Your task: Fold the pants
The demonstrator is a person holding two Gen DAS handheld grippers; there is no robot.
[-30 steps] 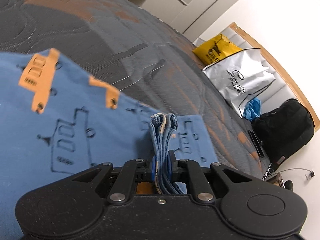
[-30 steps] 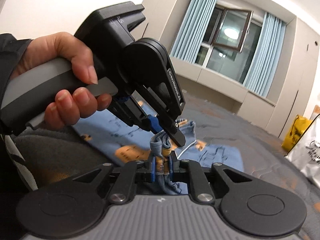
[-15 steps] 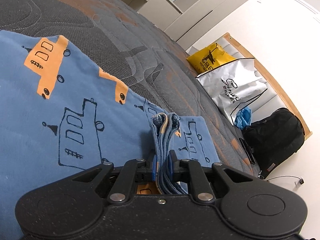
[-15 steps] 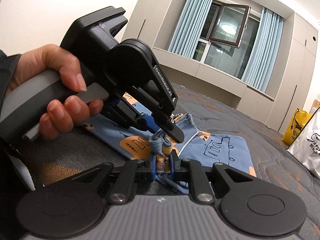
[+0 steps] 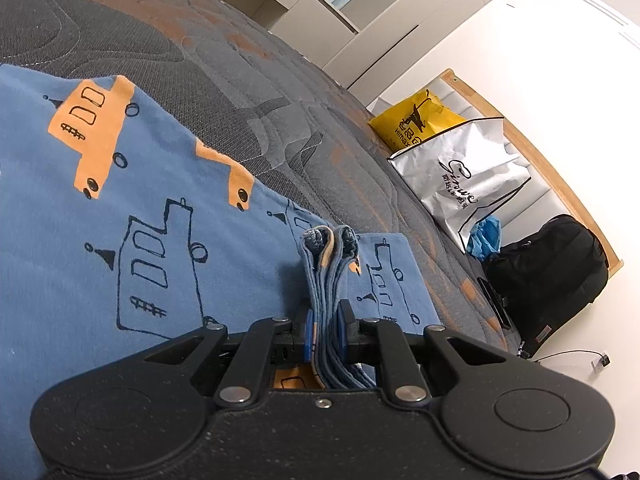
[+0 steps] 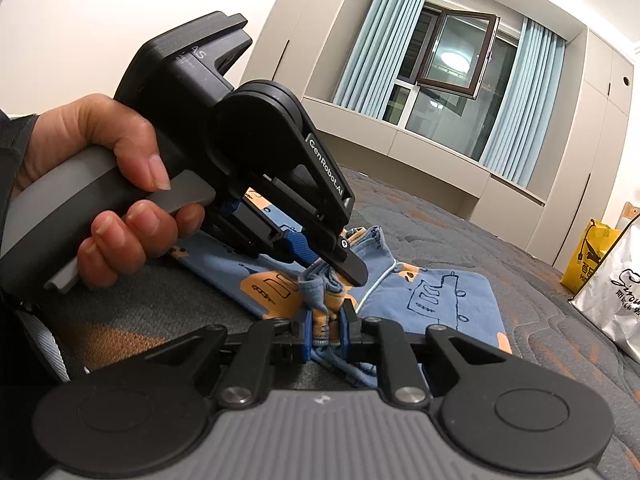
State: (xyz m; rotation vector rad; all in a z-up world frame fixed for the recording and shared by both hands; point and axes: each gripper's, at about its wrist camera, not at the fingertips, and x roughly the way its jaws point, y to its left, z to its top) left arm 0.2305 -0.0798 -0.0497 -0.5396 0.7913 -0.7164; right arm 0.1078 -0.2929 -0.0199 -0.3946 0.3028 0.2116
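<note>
The blue pants (image 5: 132,216) with orange and outlined boat prints lie spread on the grey quilted bed (image 5: 224,64). In the left wrist view my left gripper (image 5: 326,320) is shut on a bunched stack of the pants' edges, which stick up between its blue pads. In the right wrist view my right gripper (image 6: 326,330) is shut on another bunch of the pants (image 6: 448,296) close beside it. The left gripper (image 6: 340,264), held by a hand (image 6: 120,176), shows there too, with its tip pressed into the same gathered cloth just above my right fingers.
A yellow bag (image 5: 412,124) and a silver bag (image 5: 468,176) lean at the bed's far side below a wooden rail, with a black backpack (image 5: 548,268) on the floor. Curtains and a window (image 6: 444,64) stand behind the bed. A dark sleeve is at the left edge.
The left gripper tilted downward a little, so more of the flat pants shows below it. The hand and left gripper settled slightly lower over the cloth. Both grips are unchanged.
</note>
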